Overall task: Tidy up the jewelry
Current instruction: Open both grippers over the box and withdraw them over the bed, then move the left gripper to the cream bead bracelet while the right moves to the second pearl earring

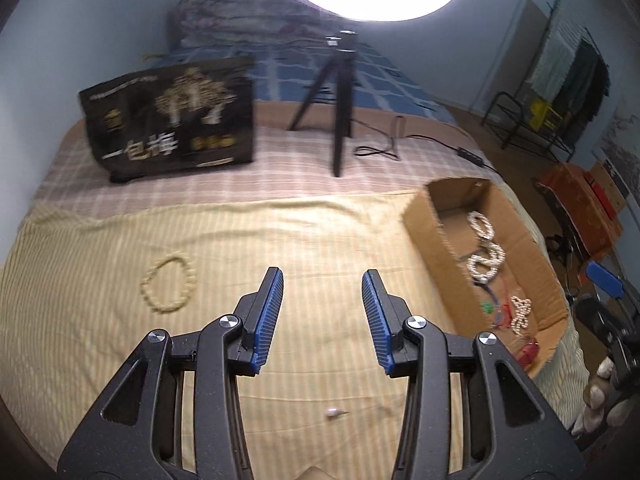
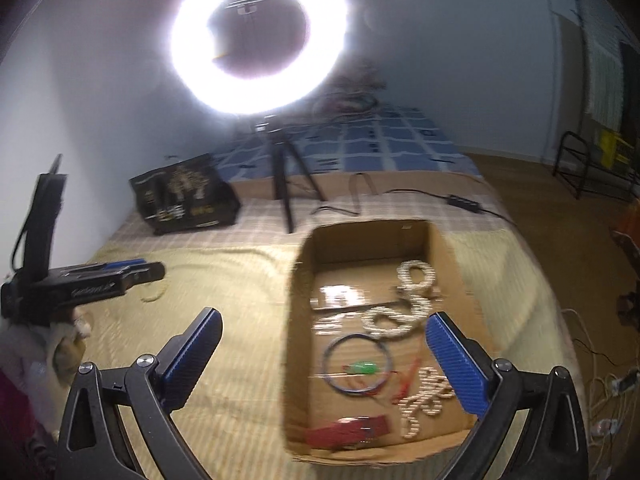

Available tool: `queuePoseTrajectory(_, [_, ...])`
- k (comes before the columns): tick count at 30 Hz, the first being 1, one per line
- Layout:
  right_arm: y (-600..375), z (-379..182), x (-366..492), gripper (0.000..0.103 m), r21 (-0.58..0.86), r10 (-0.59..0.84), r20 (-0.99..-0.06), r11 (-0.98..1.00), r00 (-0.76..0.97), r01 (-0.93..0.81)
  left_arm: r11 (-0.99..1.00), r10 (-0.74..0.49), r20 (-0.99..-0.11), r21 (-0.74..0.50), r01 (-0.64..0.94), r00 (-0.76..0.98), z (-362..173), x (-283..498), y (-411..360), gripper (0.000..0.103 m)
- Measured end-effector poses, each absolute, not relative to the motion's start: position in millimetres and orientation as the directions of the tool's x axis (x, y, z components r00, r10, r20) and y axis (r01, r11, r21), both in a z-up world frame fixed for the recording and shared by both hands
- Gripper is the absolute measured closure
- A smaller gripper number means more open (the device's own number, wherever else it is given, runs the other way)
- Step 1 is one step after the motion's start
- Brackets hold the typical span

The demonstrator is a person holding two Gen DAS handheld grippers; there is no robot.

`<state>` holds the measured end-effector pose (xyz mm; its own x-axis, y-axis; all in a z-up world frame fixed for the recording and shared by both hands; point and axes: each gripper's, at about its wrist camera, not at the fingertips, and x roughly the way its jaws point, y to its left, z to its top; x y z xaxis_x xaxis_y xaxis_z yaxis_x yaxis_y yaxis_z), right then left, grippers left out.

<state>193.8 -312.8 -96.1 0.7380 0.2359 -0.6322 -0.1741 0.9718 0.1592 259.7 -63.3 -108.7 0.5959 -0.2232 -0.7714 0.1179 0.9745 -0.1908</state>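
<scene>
A cream bead bracelet [image 1: 168,284] lies on the yellow striped cloth [image 1: 280,240], left of my left gripper [image 1: 322,280], which is open with nothing between its blue pads. A small pale bead [image 1: 332,413] lies on the cloth beneath it. The cardboard box [image 2: 298,320] holds pearl bracelets [image 2: 414,280], a blue ring [image 2: 358,364], a green piece [image 2: 362,369], a red piece [image 2: 348,432] and a pearl bow-shaped piece [image 2: 424,400]. My right gripper [image 2: 324,324] hangs wide open over the box, holding nothing. The left gripper [image 2: 132,270] also shows at the left of the right wrist view.
A black printed bag [image 1: 172,120] and a tripod [image 1: 340,120] with a bright ring light [image 2: 256,40] stand at the back of the bed. A black cable [image 1: 420,144] runs across the checked sheet. The bed's right edge drops to the floor beside the box [image 1: 424,220].
</scene>
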Motion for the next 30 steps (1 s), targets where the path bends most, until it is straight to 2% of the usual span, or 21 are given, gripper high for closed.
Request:
queuePoseTrajectory(8, [-257.2,-112.7,200.2,0.002,0.197,0.362,-0.687,0.927,0.63,-0.319,0.977,-0.204,-0.789,-0.197,0.075,0.58,-115.6,265.8,-11.9,0.062])
queuePoseTrajectory(10, [-243.5,-119.8,199.2,0.01,0.189,0.382,-0.703,0.914,0.601,-0.359,0.977,-0.204,-0.792,-0.203,0.068,0.576,-117.1,267.1,-1.3,0.062])
queuePoseTrajectory(14, [-216.1,-134.3,195.4,0.019,0.182,0.42,-0.732,0.88,0.537,-0.439,0.973,-0.212,-0.801,-0.227,0.044,0.559,-123.6,272.9,22.2,0.062])
queuePoseTrajectory(19, [-193.3,-151.8,192.0,0.034,0.181,0.448,-0.758,0.842,0.473,-0.508,0.975,-0.21,-0.82,-0.218,0.048,0.533,-137.3,279.3,39.5,0.063])
queuePoseTrajectory(20, [-189.0,-155.1,191.9,0.035,0.178,0.451,-0.763,0.835,0.463,-0.52,0.976,-0.207,-0.825,-0.213,0.05,0.526,-140.3,280.6,40.1,0.068])
queuePoseTrajectory(22, [-180.5,-162.4,192.9,0.039,0.179,0.456,-0.774,0.823,0.44,-0.539,0.978,-0.2,-0.84,-0.199,0.057,0.505,-147.7,283.9,40.5,0.072])
queuePoseTrajectory(26, [-164.9,-174.6,194.7,0.043,0.188,0.467,-0.79,0.801,0.397,-0.568,0.981,-0.193,-0.854,-0.172,0.086,0.483,-160.0,288.8,34.7,0.072])
queuePoseTrajectory(30, [-149.3,-186.6,194.5,0.053,0.174,0.461,-0.81,0.78,0.363,-0.601,0.984,-0.175,-0.868,-0.145,0.101,0.465,-170.9,294.7,28.0,0.072])
